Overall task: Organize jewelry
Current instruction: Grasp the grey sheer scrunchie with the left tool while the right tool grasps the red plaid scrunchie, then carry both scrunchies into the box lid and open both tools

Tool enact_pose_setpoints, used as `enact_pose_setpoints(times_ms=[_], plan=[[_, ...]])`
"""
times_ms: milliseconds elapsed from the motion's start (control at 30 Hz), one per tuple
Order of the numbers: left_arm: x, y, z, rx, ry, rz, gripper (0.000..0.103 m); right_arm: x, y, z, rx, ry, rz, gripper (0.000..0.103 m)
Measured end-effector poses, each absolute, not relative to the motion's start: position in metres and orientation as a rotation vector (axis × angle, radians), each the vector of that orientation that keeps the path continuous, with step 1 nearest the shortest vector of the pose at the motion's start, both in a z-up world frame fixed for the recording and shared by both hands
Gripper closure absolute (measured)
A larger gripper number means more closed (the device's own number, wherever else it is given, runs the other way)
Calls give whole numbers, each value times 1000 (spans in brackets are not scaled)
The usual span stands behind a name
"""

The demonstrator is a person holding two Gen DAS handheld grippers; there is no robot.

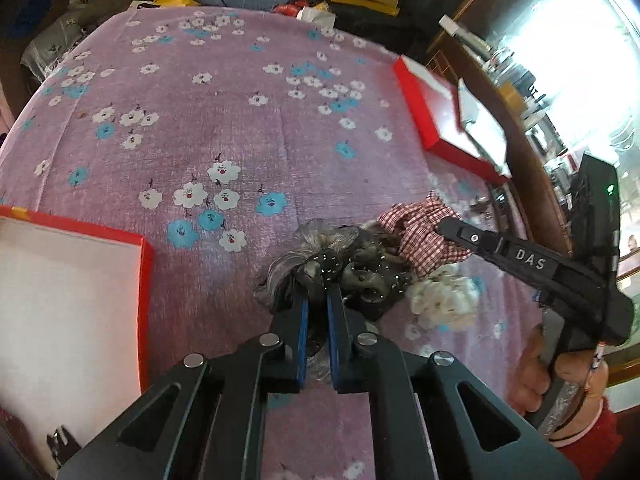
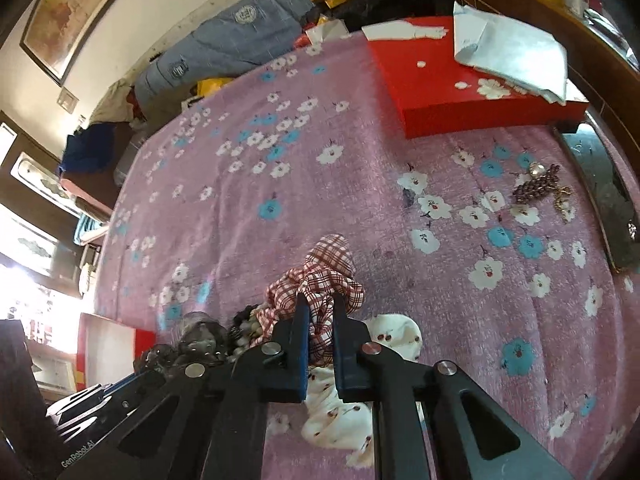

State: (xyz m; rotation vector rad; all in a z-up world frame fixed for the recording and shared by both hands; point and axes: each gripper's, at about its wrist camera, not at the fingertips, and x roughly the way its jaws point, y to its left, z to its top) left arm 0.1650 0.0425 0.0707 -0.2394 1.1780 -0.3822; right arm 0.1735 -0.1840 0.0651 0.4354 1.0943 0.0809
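Pink floral cloth (image 1: 240, 128) covers the work surface. A heap of scrunchies sits near the front edge. The left gripper (image 1: 317, 300) is pinched on the dark studded scrunchie (image 1: 360, 272); the right gripper (image 2: 322, 312) is clamped on the red checked scrunchie (image 2: 320, 276). A white scrunchie (image 2: 340, 408) lies under and just beside the right fingers. An open red box (image 1: 146, 280) is seen at the left, a red lid (image 2: 440, 80) with white paper (image 2: 512, 52) at the far right. Beaded jewelry (image 2: 540, 188) lies apart, near the right edge.
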Motion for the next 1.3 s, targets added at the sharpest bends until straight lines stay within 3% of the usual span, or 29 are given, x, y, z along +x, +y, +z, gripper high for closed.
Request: enact_pose_setpoints(times_ms=[400, 633, 1067, 1300], plan=[[92, 64, 134, -365, 1085, -397, 95, 103, -203, 126, 505, 983, 136, 93], [37, 94, 168, -301, 988, -289, 95, 58, -201, 142, 452, 952, 176, 93], [-46, 226, 188, -295, 944, 70, 95, 28, -134, 131, 417, 983, 360, 93], [-40, 286, 182, -374, 921, 124, 95, 29, -86, 140, 360, 990, 420, 93]])
